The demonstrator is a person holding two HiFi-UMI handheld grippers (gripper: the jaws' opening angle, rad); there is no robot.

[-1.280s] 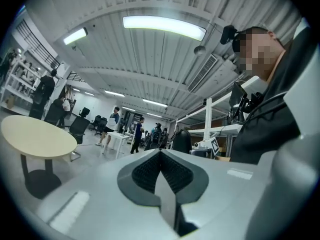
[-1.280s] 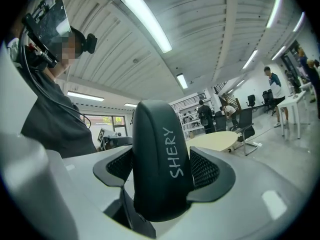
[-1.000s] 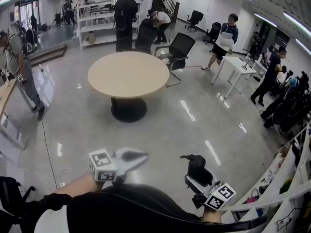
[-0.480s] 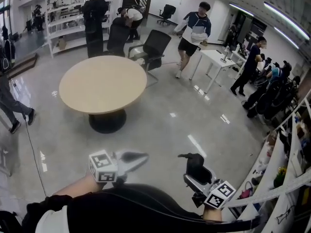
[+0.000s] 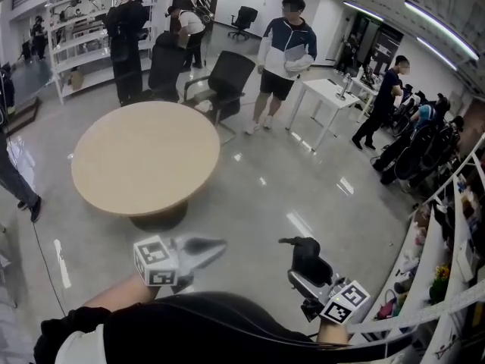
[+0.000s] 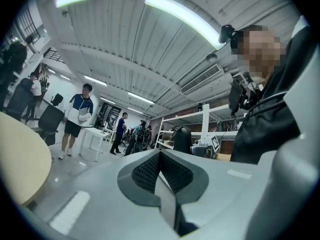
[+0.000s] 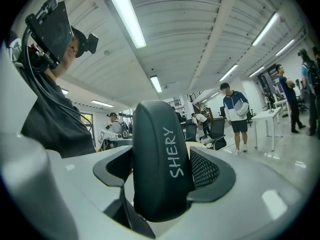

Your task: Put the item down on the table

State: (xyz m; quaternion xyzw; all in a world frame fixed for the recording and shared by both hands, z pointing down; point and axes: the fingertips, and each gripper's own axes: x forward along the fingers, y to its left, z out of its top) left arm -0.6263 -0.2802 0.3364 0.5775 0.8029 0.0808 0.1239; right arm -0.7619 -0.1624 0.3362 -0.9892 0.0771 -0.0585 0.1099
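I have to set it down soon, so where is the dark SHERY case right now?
The dark case is clamped in the right tongs, at the head view's lower right, short of the round table.

A round beige table (image 5: 144, 158) stands on the glossy grey floor (image 5: 303, 196).

There is one round wooden table (image 5: 144, 158) in the middle of the floor. Behind it I count three black office chairs (image 5: 226, 78) and one white shelving rack (image 5: 76, 44), and beside it one white desk (image 5: 327, 91). Four people (image 5: 284, 44) stand clearly beyond the table; others at the room's edges are too small to count. Nearer than the table are two grippers, a left gripper (image 5: 218, 244) and a right gripper (image 7: 163, 168), and one black case (image 5: 303, 252).
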